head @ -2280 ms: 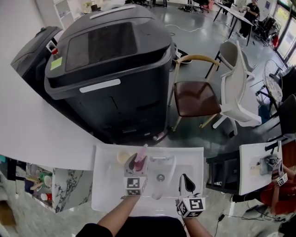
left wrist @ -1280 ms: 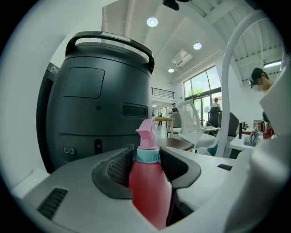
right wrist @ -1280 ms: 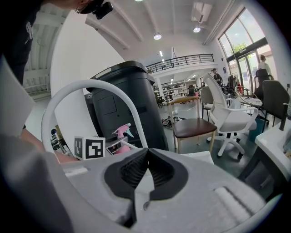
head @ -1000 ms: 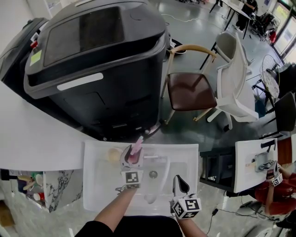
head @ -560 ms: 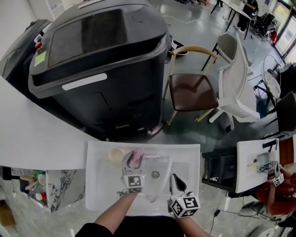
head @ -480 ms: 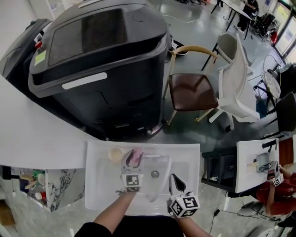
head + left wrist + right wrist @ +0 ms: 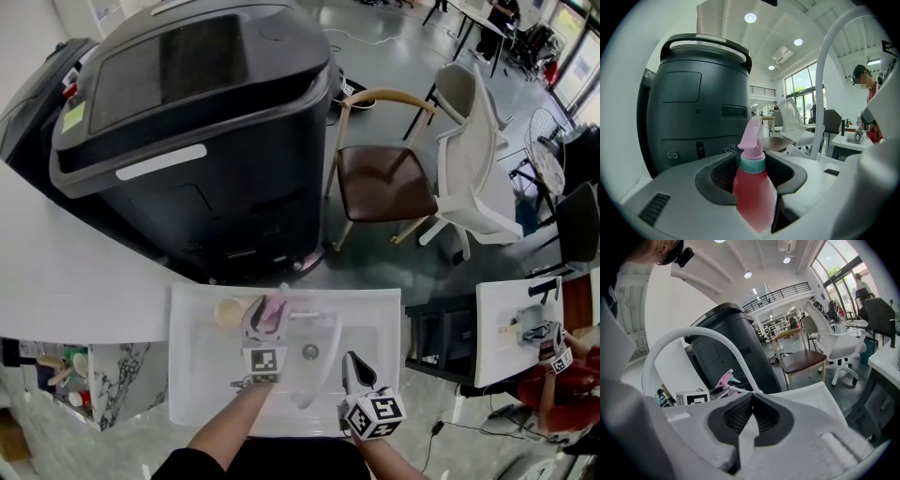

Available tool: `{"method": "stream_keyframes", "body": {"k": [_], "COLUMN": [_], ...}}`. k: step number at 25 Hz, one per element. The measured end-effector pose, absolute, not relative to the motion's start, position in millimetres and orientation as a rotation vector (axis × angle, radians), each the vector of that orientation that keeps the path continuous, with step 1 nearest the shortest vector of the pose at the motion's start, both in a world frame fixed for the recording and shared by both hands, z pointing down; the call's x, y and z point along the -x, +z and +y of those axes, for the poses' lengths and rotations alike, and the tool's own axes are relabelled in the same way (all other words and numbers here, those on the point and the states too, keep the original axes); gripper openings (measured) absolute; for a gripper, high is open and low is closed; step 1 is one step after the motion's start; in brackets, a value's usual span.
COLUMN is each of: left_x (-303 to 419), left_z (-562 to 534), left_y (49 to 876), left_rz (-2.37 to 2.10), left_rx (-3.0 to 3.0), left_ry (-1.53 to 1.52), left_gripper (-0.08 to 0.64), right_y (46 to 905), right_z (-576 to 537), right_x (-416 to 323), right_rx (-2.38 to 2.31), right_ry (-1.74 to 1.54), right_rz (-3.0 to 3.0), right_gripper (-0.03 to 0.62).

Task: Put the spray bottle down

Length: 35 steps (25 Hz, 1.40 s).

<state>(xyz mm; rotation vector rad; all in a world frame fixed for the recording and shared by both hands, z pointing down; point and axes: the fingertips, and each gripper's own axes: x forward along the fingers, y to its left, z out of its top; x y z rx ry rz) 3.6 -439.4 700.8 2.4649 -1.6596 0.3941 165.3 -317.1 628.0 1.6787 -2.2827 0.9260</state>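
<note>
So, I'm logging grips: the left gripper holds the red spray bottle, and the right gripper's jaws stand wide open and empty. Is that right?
Not quite: the right gripper has its jaws shut together, not wide open, as the right gripper view shows; they are empty. The left gripper, its jaws having just closed a little further, does hold the red spray bottle.

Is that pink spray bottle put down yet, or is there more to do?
Not yet. Done: the spray bottle is over the back of the white sink. In hand: the left tool grips it upright, and its jaws have just tightened slightly on it. Left: rest it on the surface, open the jaws and pull away. The right tool is shut and empty.
</note>
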Motion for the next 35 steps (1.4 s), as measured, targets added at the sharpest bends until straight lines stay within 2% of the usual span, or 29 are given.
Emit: {"method": "stream_keyframes", "body": {"k": [12,15,21,28,35], "left_x": [1,5,5,17,43], "left_z": [-418,-419,-410,-384,-310], "left_y": [704,716,712,697,661], "left_rz": [-1.68,-1.643,-1.575,-1.571,-1.568], "left_rx": [-2.404,-2.381,-2.365,-2.337,-2.316], "left_ry": [0.486,0.513,0.49,0.448,0.295], "left_gripper": [0.215,0.262,0.302,0.31,0.308], "right_y": [636,633,626,620,592], "right_z": [-304,-303,-295,-265,-217], "right_x": [-161,-156,-154,-155,-138], "right_rx": [-1.645,-1.643,-1.656,-1.672,-1.722], "right_ry": [0.92,0.924,0.917,0.88,0.759], "right_rz": [-2.27,-2.28,-2.29,-2.294,-2.331], "right_gripper": [-0.003,-0.003,-0.003,-0.002,-0.002]}}
